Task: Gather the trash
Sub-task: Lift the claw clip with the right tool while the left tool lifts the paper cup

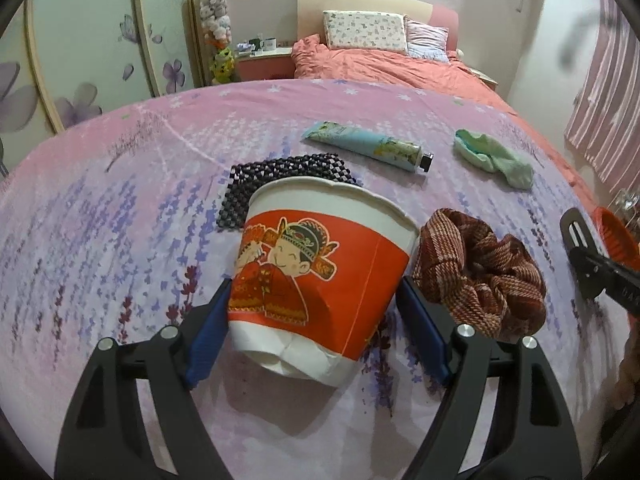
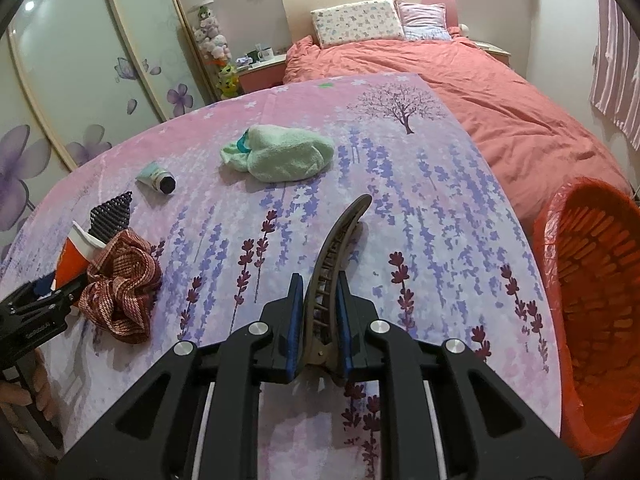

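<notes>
The left gripper [image 1: 314, 312] has its jaws clamped on the cup [image 1: 320, 280], lifted off the bench [image 1: 120, 240]. The right gripper [image 2: 318, 320] pinches a hair clip [image 2: 340, 240], near the bin [image 2: 600, 280], probably for dumping.

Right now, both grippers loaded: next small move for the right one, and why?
Probably carry the hair clip rightward over the orange bin and open there. The right gripper is shut on the clip, and the bin sits open just past the table's right edge. The left gripper holds the paper cup, so it can follow.
</notes>
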`<state>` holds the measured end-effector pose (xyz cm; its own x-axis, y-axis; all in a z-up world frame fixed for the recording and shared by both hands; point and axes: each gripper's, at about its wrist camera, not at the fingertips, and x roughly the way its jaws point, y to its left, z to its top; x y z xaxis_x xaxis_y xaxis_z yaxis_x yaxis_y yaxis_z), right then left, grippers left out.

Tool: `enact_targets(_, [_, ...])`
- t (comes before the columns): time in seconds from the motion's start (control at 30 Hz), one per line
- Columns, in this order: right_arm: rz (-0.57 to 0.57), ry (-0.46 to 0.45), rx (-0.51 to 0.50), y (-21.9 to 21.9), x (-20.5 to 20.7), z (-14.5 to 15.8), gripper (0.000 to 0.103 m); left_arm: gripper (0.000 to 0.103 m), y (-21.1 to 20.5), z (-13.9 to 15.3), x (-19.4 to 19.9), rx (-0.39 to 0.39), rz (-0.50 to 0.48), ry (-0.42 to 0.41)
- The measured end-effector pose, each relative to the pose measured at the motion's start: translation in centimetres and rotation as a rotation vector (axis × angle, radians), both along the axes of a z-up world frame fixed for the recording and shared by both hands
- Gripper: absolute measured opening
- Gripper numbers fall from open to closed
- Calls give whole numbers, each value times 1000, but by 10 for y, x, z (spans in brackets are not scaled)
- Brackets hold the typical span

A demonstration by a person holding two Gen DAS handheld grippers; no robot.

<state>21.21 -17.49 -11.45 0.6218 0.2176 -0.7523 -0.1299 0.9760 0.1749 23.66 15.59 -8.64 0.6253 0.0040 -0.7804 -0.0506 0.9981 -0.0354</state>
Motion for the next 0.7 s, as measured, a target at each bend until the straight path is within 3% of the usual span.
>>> enact_targets(0.7, [-3,0,10,-4,-1,0,16,75,13,-1,-2,-74,25,1])
